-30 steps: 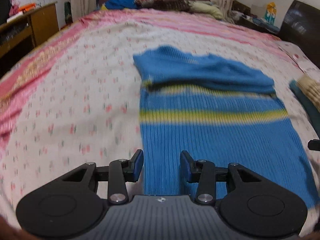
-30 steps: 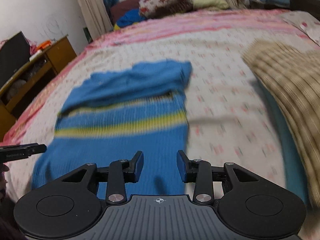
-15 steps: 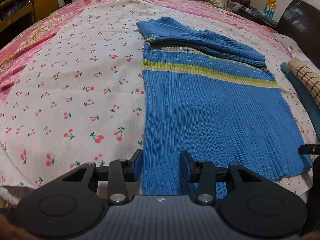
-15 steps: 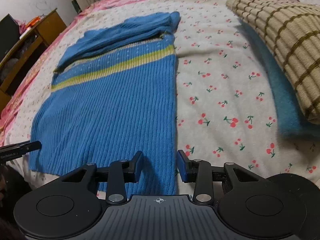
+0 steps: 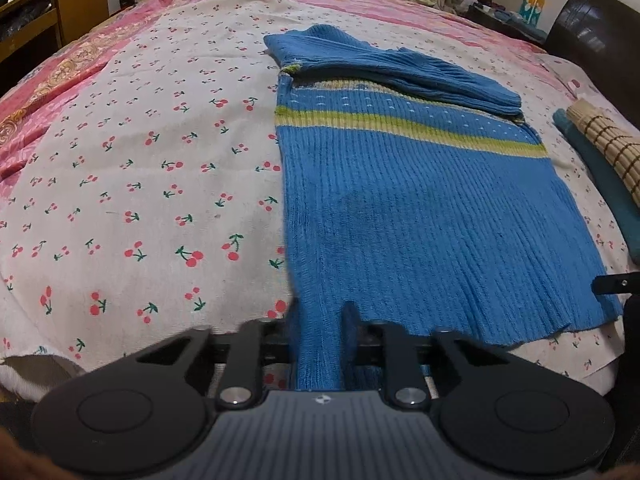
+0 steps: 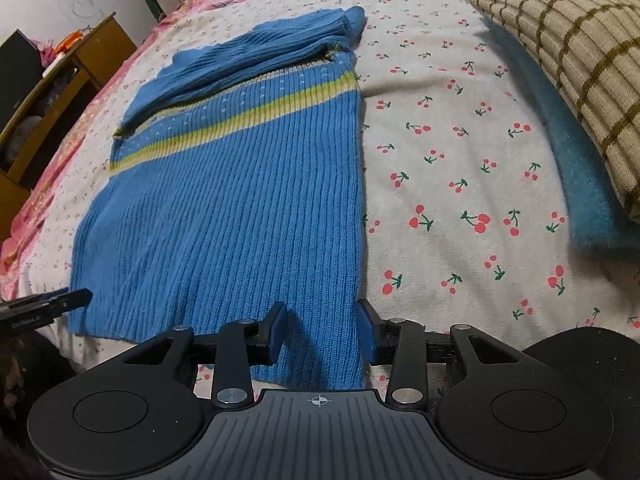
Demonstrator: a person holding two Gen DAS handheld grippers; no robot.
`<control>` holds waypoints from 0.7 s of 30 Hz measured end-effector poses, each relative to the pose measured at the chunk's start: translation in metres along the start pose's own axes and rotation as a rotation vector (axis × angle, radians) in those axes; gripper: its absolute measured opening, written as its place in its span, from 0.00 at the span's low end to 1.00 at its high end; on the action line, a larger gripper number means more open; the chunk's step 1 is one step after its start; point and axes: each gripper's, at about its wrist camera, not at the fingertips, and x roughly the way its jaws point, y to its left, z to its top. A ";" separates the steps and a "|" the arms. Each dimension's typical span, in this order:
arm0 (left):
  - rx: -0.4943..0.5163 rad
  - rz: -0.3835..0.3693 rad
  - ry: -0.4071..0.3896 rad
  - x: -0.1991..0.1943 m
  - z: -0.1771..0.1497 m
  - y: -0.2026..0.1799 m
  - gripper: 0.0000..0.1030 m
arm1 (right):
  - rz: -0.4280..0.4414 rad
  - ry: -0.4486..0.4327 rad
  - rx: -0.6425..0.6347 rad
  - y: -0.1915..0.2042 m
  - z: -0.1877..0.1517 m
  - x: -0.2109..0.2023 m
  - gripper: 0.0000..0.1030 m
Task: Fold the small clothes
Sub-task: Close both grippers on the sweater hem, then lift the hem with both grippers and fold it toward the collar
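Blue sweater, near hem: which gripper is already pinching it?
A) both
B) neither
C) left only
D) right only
C. In the left wrist view the left gripper has bunched the blue sweater hem between its pads, its jaws having just closed; in the right wrist view the right gripper straddles the other hem corner with its pads still apart.

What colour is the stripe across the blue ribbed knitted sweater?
Yellow-green stripe with paler edges, clearest in the right wrist view.

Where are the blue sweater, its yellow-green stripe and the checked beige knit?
blue sweater (image 6: 224, 216), right wrist view, ribbed body.
yellow-green stripe (image 5: 400, 126), left wrist view, mid-band.
checked beige knit (image 6: 560, 48), right wrist view, top surface.
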 end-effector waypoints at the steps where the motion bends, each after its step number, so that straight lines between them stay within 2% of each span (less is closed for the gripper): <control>1: -0.002 -0.001 0.002 0.000 0.000 0.000 0.17 | 0.014 0.002 0.009 -0.001 0.000 0.000 0.25; 2: -0.003 0.001 0.003 -0.001 0.001 0.000 0.15 | 0.028 0.003 0.023 -0.003 0.001 0.001 0.23; 4: -0.004 -0.004 0.005 -0.004 0.002 0.000 0.13 | 0.074 0.004 0.067 -0.010 0.002 0.001 0.10; 6: -0.017 -0.010 -0.002 -0.010 0.006 0.000 0.13 | 0.129 -0.008 0.117 -0.018 0.002 0.001 0.08; 9: -0.026 -0.027 -0.026 -0.022 0.015 -0.003 0.12 | 0.209 -0.066 0.160 -0.025 0.000 -0.007 0.07; 15: -0.048 -0.108 -0.064 -0.034 0.041 -0.009 0.12 | 0.332 -0.183 0.268 -0.038 -0.005 -0.024 0.07; 21: -0.114 -0.202 -0.125 -0.044 0.065 -0.008 0.12 | 0.384 -0.236 0.295 -0.038 0.006 -0.033 0.07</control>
